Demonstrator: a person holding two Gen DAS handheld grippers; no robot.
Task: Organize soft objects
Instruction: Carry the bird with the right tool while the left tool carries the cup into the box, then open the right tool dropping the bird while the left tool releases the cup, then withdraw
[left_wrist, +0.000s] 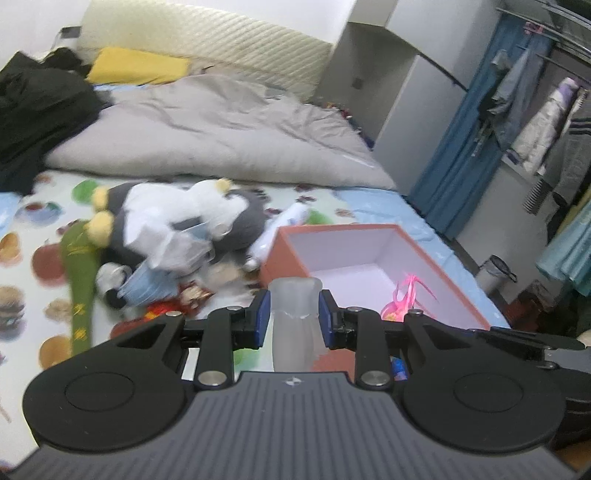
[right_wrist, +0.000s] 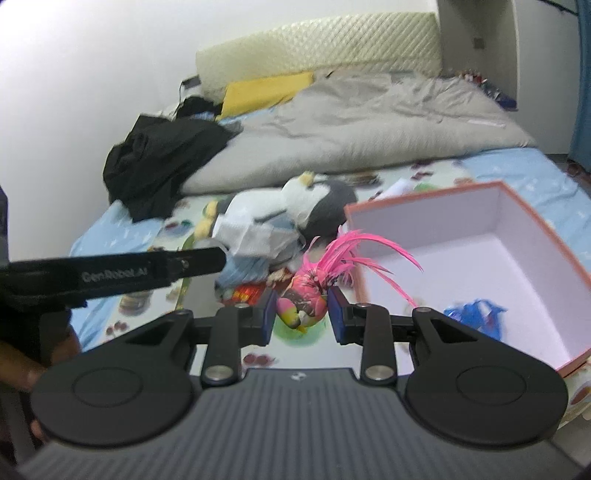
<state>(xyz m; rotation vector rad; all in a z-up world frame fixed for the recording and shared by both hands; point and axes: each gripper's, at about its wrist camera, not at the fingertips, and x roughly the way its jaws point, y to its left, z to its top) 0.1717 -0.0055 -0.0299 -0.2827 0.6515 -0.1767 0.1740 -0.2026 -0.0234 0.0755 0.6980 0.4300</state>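
Observation:
My left gripper (left_wrist: 291, 315) is shut on a translucent white soft tube (left_wrist: 293, 325), held at the near left corner of an open orange box (left_wrist: 454, 273) with a white inside. My right gripper (right_wrist: 302, 314) is shut on a pink feathered toy (right_wrist: 306, 299), held just left of the same box (right_wrist: 546, 236); the toy also shows in the left wrist view (left_wrist: 404, 301). A blue toy (right_wrist: 474, 315) lies inside the box. A pile of plush toys (left_wrist: 177, 229) with a grey-and-white penguin lies on the bed (left_wrist: 37, 258), also in the right wrist view (right_wrist: 291, 218).
A green plush club (left_wrist: 79, 280) lies left of the pile. A grey duvet (left_wrist: 221, 133), black clothes (left_wrist: 33, 114) and a yellow pillow (left_wrist: 136, 66) cover the far bed. A wardrobe (left_wrist: 410, 96) and hanging clothes (left_wrist: 524, 110) stand right. The left gripper's arm (right_wrist: 110, 275) crosses the right wrist view.

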